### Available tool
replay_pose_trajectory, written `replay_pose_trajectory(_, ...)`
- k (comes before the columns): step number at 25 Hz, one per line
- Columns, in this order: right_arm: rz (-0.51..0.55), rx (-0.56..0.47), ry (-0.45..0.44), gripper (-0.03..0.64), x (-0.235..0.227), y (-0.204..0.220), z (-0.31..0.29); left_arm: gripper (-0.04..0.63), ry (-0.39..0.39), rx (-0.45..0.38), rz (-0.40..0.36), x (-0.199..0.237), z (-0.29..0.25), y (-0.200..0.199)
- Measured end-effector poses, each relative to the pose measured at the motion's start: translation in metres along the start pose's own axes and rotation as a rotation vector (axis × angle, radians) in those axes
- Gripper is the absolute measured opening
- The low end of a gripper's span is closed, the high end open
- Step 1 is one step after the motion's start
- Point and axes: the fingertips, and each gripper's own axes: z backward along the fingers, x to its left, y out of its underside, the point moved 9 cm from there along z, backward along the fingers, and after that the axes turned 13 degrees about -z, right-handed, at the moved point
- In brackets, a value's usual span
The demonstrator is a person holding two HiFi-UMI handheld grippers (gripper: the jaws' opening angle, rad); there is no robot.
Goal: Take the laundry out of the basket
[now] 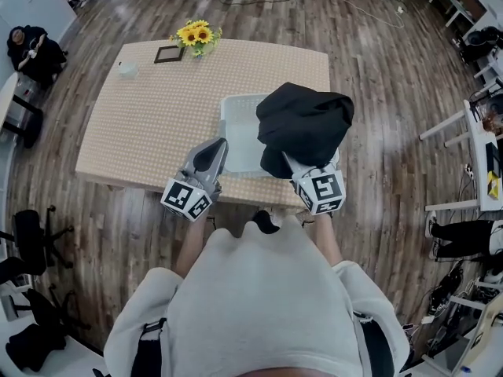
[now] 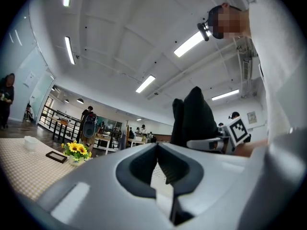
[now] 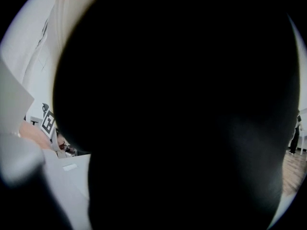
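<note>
At centre frame, the black garment [image 1: 305,124] is pinched by the right gripper [image 1: 289,162] and held over the white basket [image 1: 236,132]. To its left, the left gripper [image 1: 220,146] is held level, jaws pressed together on nothing.

The left gripper [image 1: 219,147] points forward, jaws together and empty. Beside it, the right gripper [image 1: 291,166] points forward too, jaws clamped on a garment [image 1: 305,124].
</note>
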Motion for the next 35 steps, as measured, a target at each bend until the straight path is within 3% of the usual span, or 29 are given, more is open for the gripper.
replay_pose_trajectory(3,0.033,-0.026,0.027,0.224,0.025,-0.004,0.023,0.008,0.004,-0.01,0.002,-0.009,0.032,-0.005)
replay_pose_trajectory(15,-0.031,0.003,0.08,0.224,0.126,0.034,0.102,0.008,0.071,-0.019,0.015,-0.04,0.132,-0.022)
replay_pose_trajectory(35,-0.073,0.031,0.131,0.221,0.15,0.063,0.157,0.008,0.154,-0.039,0.022,-0.081,0.14,-0.024)
